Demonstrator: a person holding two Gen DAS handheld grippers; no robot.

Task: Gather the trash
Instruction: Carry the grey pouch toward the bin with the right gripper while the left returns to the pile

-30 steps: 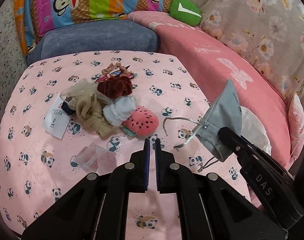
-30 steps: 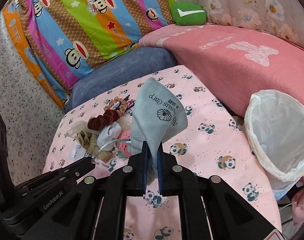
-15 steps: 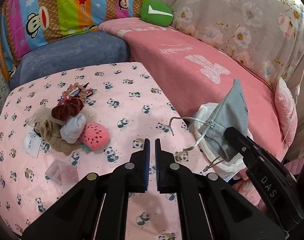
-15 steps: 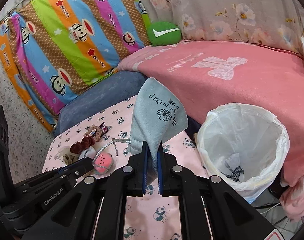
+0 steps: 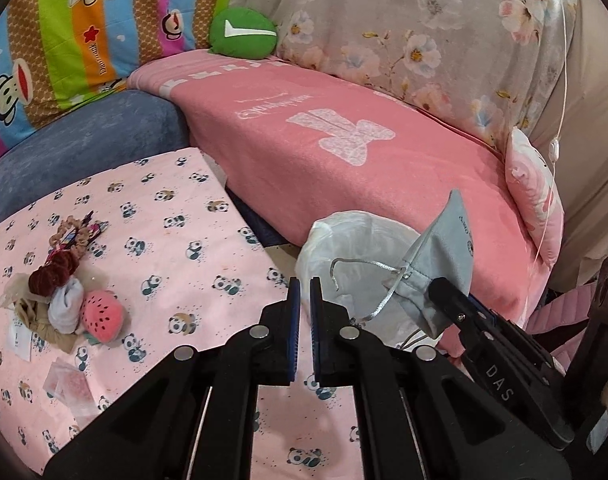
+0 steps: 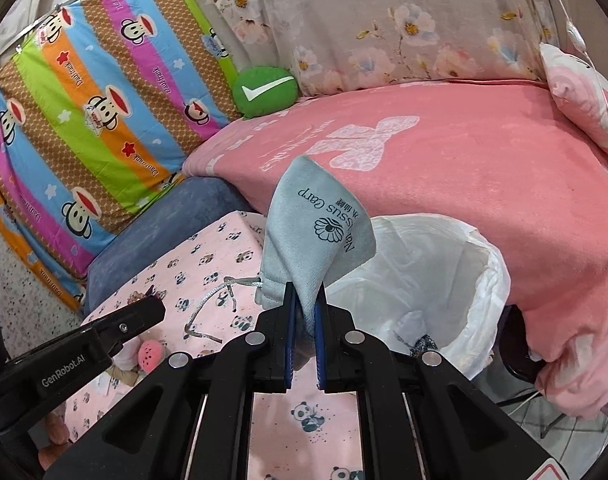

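The right gripper (image 6: 304,304) pinches a grey pouch (image 6: 315,228) between its jaws, gripping it by its lower edge so that the cloth stands up above the fingers. Dark print on the pouch faces the right wrist camera upside down. A silver cord (image 6: 212,300) trails from the pouch's mouth to the left. In the left wrist view the same pouch (image 5: 443,256) hangs to the right, its cord (image 5: 363,272) looping out to the left in front of the bin.

The bin (image 6: 463,280), lined with a white bag, stands just right of the tabletop (image 6: 208,256), against the bed's pink blanket (image 6: 483,168). The pouch is held near the bin's left rim, in front of its opening. Some scraps lie at the bottom of the bag.

The left gripper (image 5: 304,292) has its jaws nearly pressed together with only a thin gap, and holds nothing. It points toward the right edge of the tabletop (image 5: 176,208), which wears a pink panda cloth.

On the left part of the tabletop lies a small heap: a maroon scrunchie (image 5: 54,274), a white sock (image 5: 66,306), a watermelon plush (image 5: 104,314) and a beige cloth (image 5: 40,328). A white tag (image 5: 20,336) lies left of it, a clear wrapper (image 5: 70,386) nearer, and hair ties (image 5: 76,236) farther back.
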